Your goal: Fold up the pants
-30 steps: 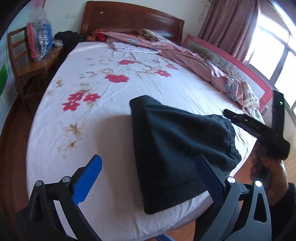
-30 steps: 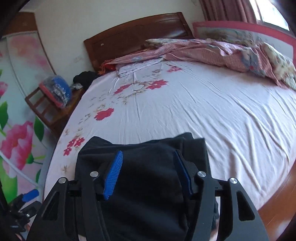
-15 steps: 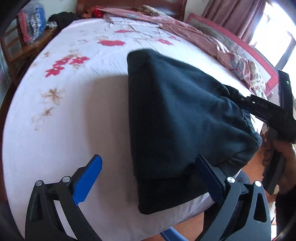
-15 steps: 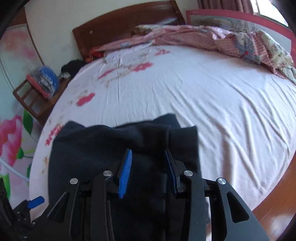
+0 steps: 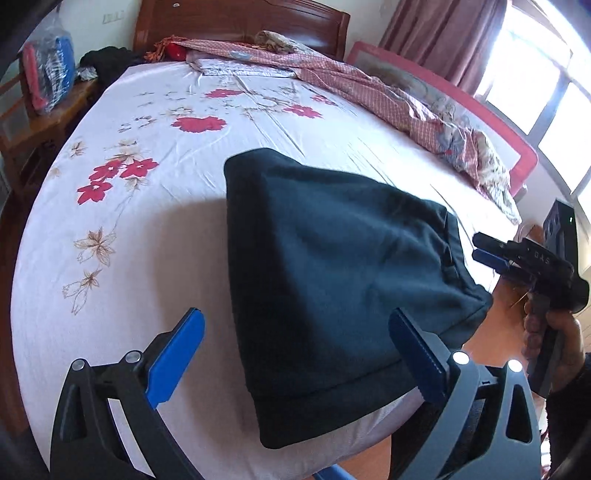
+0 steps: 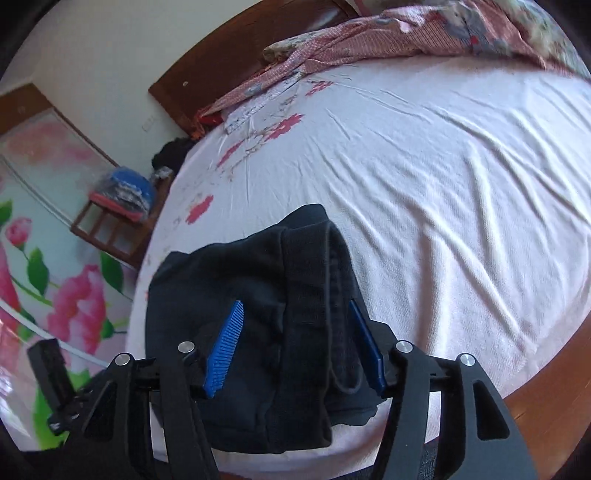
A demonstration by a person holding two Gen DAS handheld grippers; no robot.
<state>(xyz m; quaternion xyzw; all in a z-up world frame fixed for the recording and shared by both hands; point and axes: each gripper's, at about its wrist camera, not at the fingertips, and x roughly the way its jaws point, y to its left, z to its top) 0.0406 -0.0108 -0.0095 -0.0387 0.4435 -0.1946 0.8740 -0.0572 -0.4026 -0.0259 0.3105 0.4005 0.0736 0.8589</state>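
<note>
The dark pants point(image 5: 332, 258) lie folded in a thick bundle on the flowered bed sheet point(image 5: 147, 240), close to the bed's front edge. My left gripper point(image 5: 295, 317) hovers over their near end, open wide, touching nothing. My right gripper point(image 5: 480, 245), held by a hand, sits just off the bundle's right edge. In the right wrist view the jaws of the right gripper point(image 6: 295, 306) are opening; the pants point(image 6: 258, 280) with their waistband cord lie below and between the blue pads point(image 6: 225, 343), which do not press on the cloth.
A pink checked quilt point(image 5: 369, 88) is heaped along the far right side by the red bed rail point(image 5: 480, 122). A wooden headboard point(image 5: 240, 18) stands at the back. A chair with a bagged bundle point(image 5: 48, 66) stands left. Wooden floor point(image 6: 546, 384) begins just past the mattress edge.
The right gripper, closed on the pants' edge half a second ago, has widened and drawn back to the right. The pants have settled flatter on the bed. The left gripper stayed open.
</note>
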